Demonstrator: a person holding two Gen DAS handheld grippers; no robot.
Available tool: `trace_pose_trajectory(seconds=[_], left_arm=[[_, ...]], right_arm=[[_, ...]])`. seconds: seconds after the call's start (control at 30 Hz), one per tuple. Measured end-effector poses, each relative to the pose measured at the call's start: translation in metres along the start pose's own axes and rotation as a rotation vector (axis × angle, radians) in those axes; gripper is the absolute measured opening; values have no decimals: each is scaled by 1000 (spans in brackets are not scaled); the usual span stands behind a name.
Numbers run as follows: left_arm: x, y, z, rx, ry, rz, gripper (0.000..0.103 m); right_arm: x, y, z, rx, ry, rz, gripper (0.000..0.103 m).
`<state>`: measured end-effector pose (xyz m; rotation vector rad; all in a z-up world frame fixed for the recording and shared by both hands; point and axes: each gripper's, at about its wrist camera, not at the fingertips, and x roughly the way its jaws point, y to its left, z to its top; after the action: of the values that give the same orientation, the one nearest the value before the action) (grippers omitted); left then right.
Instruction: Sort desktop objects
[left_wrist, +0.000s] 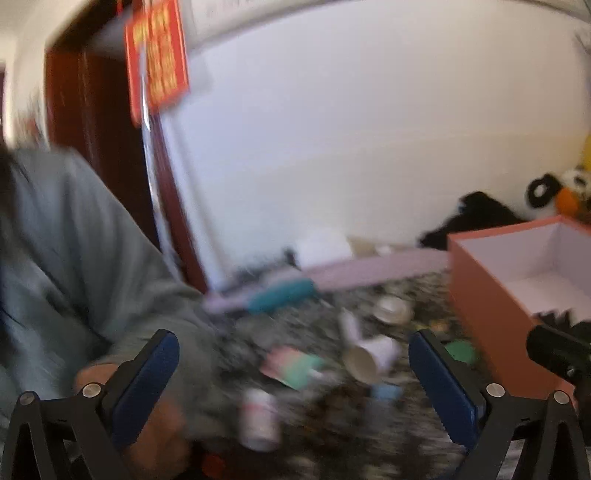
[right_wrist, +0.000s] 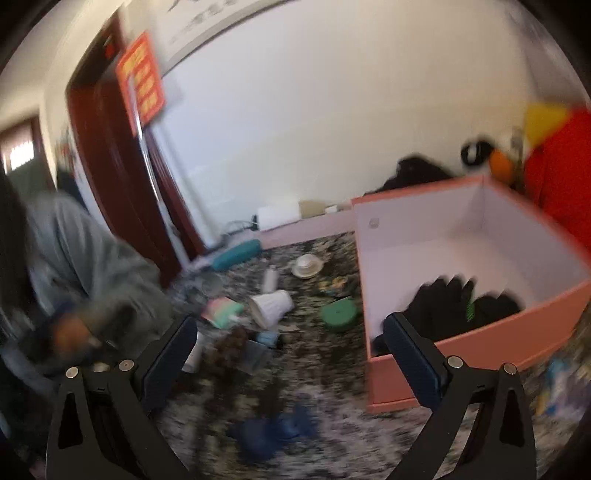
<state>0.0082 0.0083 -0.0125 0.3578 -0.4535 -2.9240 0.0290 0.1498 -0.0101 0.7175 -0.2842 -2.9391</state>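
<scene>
Both views are motion-blurred. My left gripper (left_wrist: 293, 345) is open and empty, held above a speckled dark tabletop (left_wrist: 325, 417). Below it lie a tipped white paper cup (left_wrist: 369, 356), a pink-green card (left_wrist: 291, 365) and a small white bottle (left_wrist: 258, 419). My right gripper (right_wrist: 290, 326) is open and empty above the same clutter: the white cup (right_wrist: 271, 306), the card (right_wrist: 221, 312), a green round lid (right_wrist: 339, 313) and a blue cloth (right_wrist: 273, 434). An open salmon box (right_wrist: 458, 349) at right holds black gloves (right_wrist: 450, 301). The box also shows in the left view (left_wrist: 487, 306).
A teal case (right_wrist: 236, 254), a white saucer with cup (right_wrist: 307, 265) and a small white bottle (right_wrist: 270, 277) lie farther back. A person in a grey top (right_wrist: 85, 258) is at left. The wall, a dark red door frame (right_wrist: 110, 155) and plush toys (left_wrist: 561, 192) stand behind.
</scene>
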Motion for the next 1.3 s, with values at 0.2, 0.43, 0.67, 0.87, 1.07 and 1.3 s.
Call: trace_pose_trajectory(seconds=[0.2,0.43,0.67,0.87,1.07,1.3], left_arm=[[16,10,-6,-110,104,-103,103],[41,39,-16,-413,184,-268,103],[64,41,-27,-453,229,-233,103],[76,34,-34,-371,212,-155,103],[84,36,-36,-398,236,-176,103],[88,33,-48,-375,190,-229,103]], right_arm=[[-1,6,-3,-25,0,-31,103],[-8,-16,4,11,-7,-42,103],[-2,-19,5,10,47,75,103],[17,-2,-7,-59,102,249,103],[63,3,-27,-60,211,266,103],[111,1,-39,-96,284,121,102]])
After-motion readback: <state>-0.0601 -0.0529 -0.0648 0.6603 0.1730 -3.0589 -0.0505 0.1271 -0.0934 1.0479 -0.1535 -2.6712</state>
